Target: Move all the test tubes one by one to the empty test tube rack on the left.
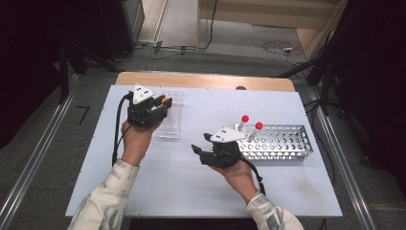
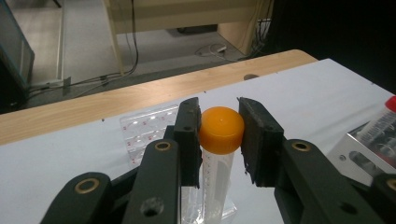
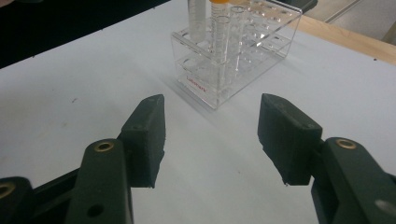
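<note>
The left gripper (image 2: 219, 135) has its two black jaws pressed on the orange cap (image 2: 221, 129) of a clear tube (image 2: 215, 179), one pad on each side of the cap, so the tube is held at its top. In the left gripper view printed scale marks run down the tube wall, but they are too small to read. The tube stands upright over the clear plastic rack (image 1: 171, 115), which in the high view lies at about ten o'clock from the table centre, just beside the left hand (image 1: 136, 139); whether the bottom of the tube is yet inside a hole of this rack cannot be told for sure. In the right gripper view the same clear rack (image 3: 233, 51) carries a small red label on its front wall, possibly a brand name, but the letters are blurred. The right gripper (image 3: 212, 135) holds nothing: its jaws stand wide apart over the bare white table (image 3: 70, 93). In the high view the right gripper (image 1: 203, 151) is near the table centre, and at about three o'clock from it stands the metal rack (image 1: 282, 143) with two red-capped tubes (image 1: 244, 119) leaning in its left end.
</note>
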A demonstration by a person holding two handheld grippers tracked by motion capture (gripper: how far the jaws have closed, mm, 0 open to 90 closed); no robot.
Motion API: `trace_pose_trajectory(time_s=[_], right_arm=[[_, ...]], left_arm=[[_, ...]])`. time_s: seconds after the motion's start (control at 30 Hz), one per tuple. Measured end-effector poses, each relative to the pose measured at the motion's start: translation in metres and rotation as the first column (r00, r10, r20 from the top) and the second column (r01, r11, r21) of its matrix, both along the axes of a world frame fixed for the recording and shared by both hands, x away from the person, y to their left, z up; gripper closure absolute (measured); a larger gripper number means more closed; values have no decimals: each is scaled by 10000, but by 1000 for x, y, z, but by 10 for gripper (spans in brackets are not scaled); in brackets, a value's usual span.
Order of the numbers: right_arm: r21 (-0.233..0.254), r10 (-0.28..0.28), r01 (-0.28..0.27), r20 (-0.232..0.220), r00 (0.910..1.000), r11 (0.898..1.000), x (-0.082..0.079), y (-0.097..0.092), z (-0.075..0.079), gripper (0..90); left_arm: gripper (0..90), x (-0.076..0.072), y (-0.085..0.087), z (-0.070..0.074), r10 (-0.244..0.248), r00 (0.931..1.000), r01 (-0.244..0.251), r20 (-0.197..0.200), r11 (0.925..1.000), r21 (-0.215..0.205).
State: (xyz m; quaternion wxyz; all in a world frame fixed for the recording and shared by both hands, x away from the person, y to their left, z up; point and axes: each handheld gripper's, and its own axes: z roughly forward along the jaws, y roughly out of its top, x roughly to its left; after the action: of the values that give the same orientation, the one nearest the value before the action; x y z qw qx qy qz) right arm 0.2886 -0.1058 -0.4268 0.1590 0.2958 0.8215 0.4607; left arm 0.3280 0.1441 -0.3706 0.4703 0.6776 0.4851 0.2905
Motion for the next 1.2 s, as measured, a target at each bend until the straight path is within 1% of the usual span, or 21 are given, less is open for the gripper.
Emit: trace_pose_trajectory(time_s=[0.2,0.37,0.43,0.63,0.7,0.93,1.0,1.07,1.2], right_arm=[[20,-29,29,-16,10000,10000,1,-2,-1,402],[60,-36,35,13,10000,10000,0,-3,0,403],[93,-66,66,29,10000,9999,0,-3,0,404],[81,-131,132,-17,9999,9999,1,-4,-1,404],[79,-125,125,-5,9999,9999,1,-4,-1,405],[51,-105,106,-73,9999,9999,0,-3,-2,404],[50,-114,114,-63,9999,9999,0,-3,-2,404],[37,-114,114,-64,9999,9999,0,-3,-2,404],[16,-129,129,-62,9999,9999,1,-4,-2,404]], left_arm=[[701,5,0,-4,242,9997,-243,90,9996,124],[701,6,-1,-9,324,9995,-325,51,9992,226],[701,7,0,-12,375,9993,-376,22,9991,202],[700,9,0,-24,492,9986,-486,-175,9982,348],[700,10,-1,-28,528,9984,-521,-213,9981,330],[698,9,-2,-41,642,9973,-628,-364,9973,378],[696,8,-1,-43,636,9972,-622,-382,9974,371],[661,8,-1,-43,666,9970,-652,-404,9972,356],[638,7,1,-40,664,9974,-658,-292,9976,219]])
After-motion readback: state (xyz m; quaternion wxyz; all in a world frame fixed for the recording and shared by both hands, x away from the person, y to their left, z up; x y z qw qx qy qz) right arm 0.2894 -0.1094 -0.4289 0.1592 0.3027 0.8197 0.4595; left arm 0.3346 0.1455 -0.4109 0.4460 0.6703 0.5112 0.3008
